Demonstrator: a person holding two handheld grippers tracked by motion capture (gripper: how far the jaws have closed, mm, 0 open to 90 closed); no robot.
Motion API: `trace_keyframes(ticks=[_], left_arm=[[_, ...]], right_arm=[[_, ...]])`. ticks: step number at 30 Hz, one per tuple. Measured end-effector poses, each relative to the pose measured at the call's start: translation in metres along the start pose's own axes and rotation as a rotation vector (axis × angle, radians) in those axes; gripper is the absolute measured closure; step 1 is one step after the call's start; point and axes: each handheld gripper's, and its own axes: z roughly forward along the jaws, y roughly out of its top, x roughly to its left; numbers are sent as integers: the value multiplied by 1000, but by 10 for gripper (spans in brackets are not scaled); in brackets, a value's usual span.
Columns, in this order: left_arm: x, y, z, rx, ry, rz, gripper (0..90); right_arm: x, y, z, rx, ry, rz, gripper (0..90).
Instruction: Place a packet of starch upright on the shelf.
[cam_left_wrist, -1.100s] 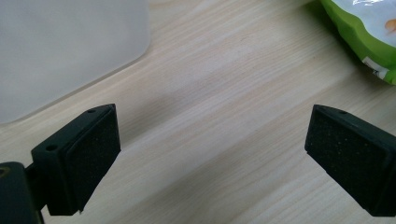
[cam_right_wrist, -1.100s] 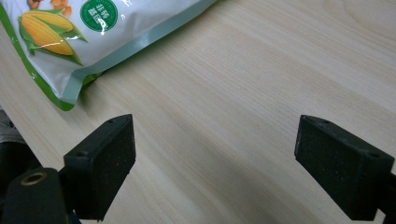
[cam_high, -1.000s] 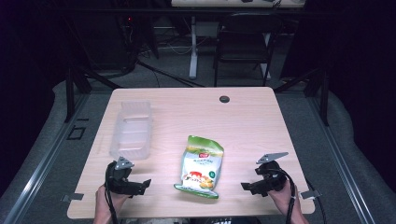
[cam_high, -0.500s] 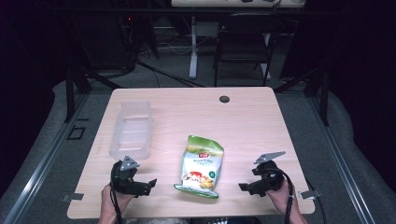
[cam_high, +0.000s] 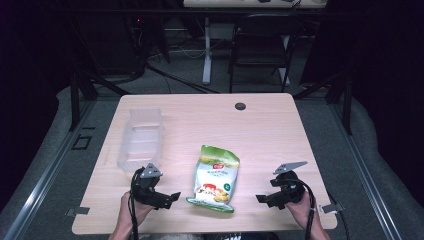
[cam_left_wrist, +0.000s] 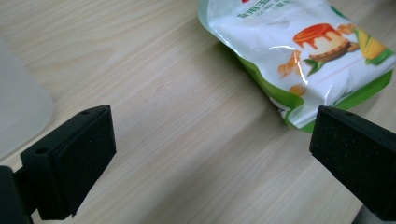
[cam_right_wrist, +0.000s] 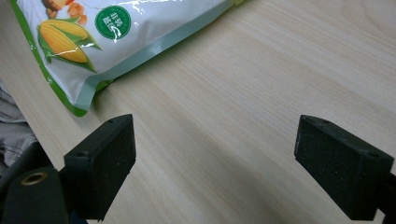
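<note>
A snack bag (cam_high: 214, 178) is lying on the counter (cam_high: 270, 135) near its front edge, between the two hand-held grippers. The left hand-held gripper (cam_high: 167, 197) and right hand-held gripper (cam_high: 263, 199) are both hovering with jaws spread wide, empty, while a clear plastic tray (cam_high: 140, 138) is sitting far left.

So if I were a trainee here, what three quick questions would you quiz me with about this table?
1. True or false: the left gripper is clamped on the snack pouch.
2. Which lies nearest the clear plastic tray? A) the left gripper B) the right gripper C) the black round cap at the table's far edge
3. Fill in: in the right gripper view, the picture printed on the pouch corner nearest the jaws is an ear of ____.

Key
1. False: both grippers stand open over bare table, one on each side of the pouch, touching nothing.
2. A
3. corn
</note>
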Motion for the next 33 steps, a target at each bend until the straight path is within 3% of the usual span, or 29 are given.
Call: trace_keyframes(ticks=[6,9,14,20,27,29,33], left_arm=[[3,8,3,-13,-36,-45,2],[4,16,3,-10,-34,-36,2],[3,27,5,-2,-23,-16,3],[4,41,13,-9,-16,-20,3],[1,56,31,11,-54,22,2],[1,59,33,20,-70,42,1],[7,62,34,-9,-116,3,1]], right_arm=[[3,-1,-3,-15,-5,-7,119],[4,-3,-3,-4,-16,-18,107],[-3,-5,-5,-17,-35,6,90],[0,-5,-6,-20,-55,-15,70],[-3,-4,-4,-16,-49,2,71],[-2,-3,-2,1,-59,-18,73],[2,-4,-1,35,-79,-31,76]])
